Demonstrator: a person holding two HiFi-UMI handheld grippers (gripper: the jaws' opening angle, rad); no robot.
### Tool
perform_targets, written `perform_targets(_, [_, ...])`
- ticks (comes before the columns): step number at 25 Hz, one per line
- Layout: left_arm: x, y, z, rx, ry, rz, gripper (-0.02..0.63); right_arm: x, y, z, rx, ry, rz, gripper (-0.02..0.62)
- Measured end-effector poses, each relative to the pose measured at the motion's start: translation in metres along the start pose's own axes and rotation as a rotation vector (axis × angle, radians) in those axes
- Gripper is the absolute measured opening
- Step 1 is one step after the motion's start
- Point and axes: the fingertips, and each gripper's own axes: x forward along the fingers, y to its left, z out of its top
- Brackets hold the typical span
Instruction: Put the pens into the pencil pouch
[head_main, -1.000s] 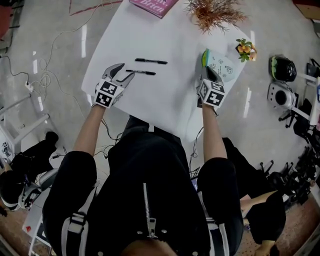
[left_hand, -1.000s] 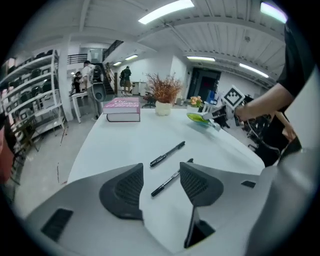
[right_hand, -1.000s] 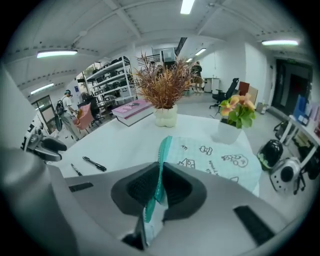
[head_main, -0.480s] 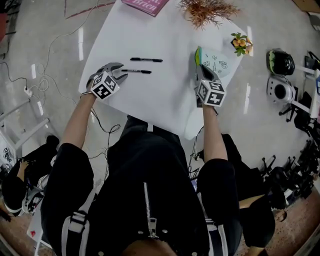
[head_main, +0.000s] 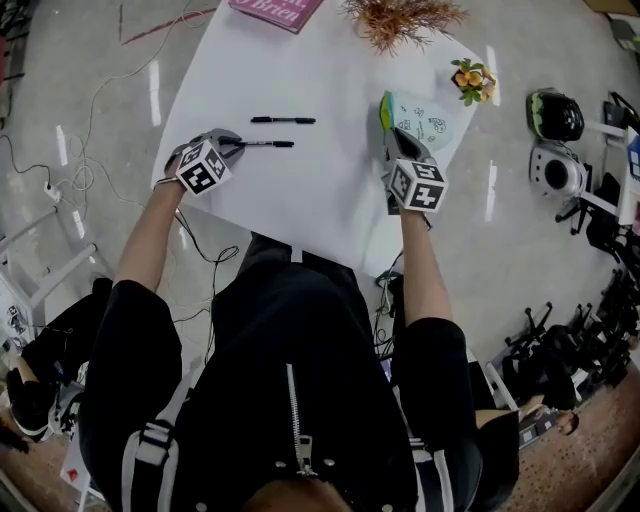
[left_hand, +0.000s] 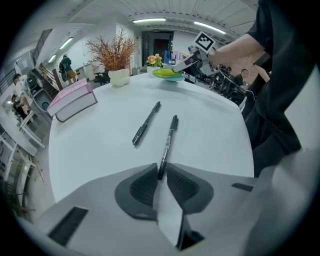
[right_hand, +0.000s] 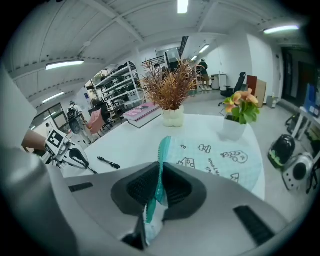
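Since a second ago, my left hand-held gripper (head_main: 238, 143) has come down to the white tabletop (head_main: 330, 190) and rolled. Its jaws, then wide, are now closing on the near end of the nearer pen (head_main: 265, 144), which sits between the pads and touches both. From the left hand-held gripper (left_hand: 161, 172) view, that black pen (left_hand: 167, 142) lies flat, pointing away. The second pen (head_main: 283, 120) lies just beyond it, apart and untouched.

My right hand-held gripper (head_main: 392, 140) has not shifted. Its jaws are nearly together, clamped on the teal zip edge of the pencil pouch (head_main: 420, 120). The pouch (right_hand: 215, 157) rests on the right side of the tabletop, near a small potted flower (head_main: 468, 80). Both pens are outside the pouch, well apart from it.
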Motion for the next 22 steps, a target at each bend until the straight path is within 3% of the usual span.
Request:
perform_targets(4, [-0.001, -0.006, 0.0, 0.017, 0.0, -0.012, 0.052, -0.002, -0.001, 0.0, 0.003, -0.001, 0.003, 0.037])
perform_targets(13, [-0.016, -0.01, 0.018, 0.021, -0.067, -0.012, 0.048, -0.005, -0.003, 0.003, -0.005, -0.007, 0.0, 0.035])
perform_targets(22, [-0.03, -0.008, 0.063, -0.062, -0.173, -0.014, 0.048, -0.011, -0.005, 0.003, -0.013, -0.014, 0.002, 0.035])
